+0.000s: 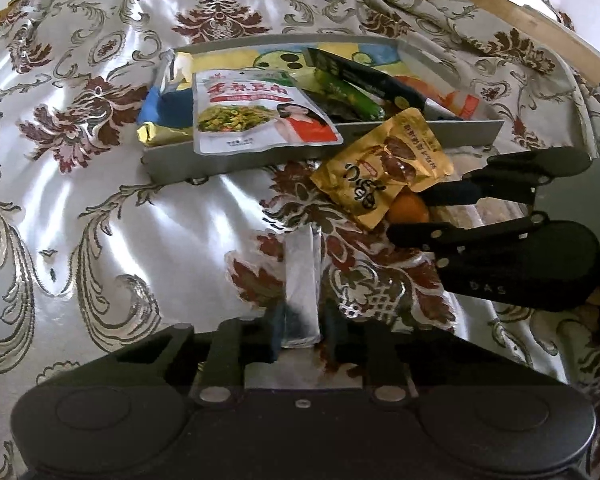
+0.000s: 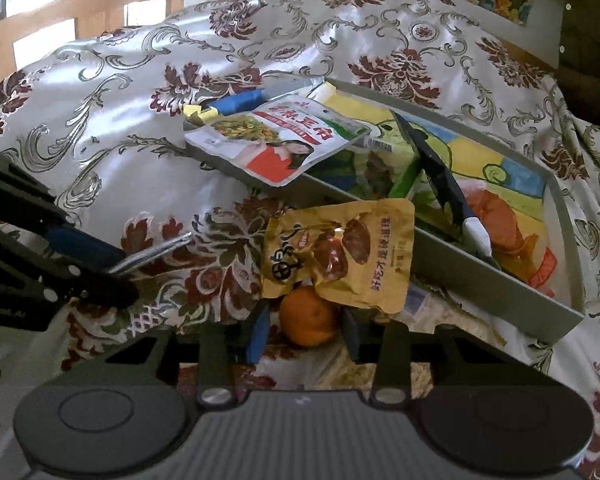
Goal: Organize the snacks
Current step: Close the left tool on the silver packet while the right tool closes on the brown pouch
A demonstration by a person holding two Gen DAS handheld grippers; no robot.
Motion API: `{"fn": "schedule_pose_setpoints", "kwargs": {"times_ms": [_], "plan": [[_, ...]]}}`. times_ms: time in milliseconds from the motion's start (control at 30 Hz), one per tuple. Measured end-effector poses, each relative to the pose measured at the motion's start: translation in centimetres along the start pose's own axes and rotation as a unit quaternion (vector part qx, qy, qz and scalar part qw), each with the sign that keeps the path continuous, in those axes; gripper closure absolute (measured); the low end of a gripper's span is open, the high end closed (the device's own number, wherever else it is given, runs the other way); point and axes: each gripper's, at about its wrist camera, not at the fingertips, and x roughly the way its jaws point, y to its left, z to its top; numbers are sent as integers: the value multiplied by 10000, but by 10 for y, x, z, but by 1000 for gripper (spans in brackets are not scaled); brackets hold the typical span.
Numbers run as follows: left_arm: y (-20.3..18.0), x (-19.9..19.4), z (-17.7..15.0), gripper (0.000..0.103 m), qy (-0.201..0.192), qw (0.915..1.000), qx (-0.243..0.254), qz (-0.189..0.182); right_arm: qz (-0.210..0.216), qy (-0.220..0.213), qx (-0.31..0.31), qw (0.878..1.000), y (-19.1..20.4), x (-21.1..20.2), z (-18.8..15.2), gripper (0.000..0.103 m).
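With the left gripper [image 1: 300, 338] clamped on a silver packet [image 1: 302, 276] and the right gripper [image 2: 306, 330] squeezing the orange [image 2: 309, 316] at lower centre, the gold pouch [image 2: 340, 252] resting on that fruit may slide off when lifted.

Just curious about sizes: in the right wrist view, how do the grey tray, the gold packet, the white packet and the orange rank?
1. Grey tray.
2. White packet and gold packet: alike; the gold one lies nearer the camera, so unsure.
3. Orange, partly hidden under the gold packet.

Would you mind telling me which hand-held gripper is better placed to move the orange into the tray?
Right. The right hand-held gripper already brackets the orange beside the tray; the left hand-held gripper is clamped on a silver packet.
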Motion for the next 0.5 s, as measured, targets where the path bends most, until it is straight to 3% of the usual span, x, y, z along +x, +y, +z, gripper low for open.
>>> {"fn": "schedule_pose_setpoints", "kwargs": {"times_ms": [167,500], "plan": [[4,2,0,82,24,9998,-184,-48,-55,-23,29,10000,-2,4,-2,67],[-1,-4,2,85,9,9997,-216,61,168,49,15,9998,9,-8,1,68]]}}
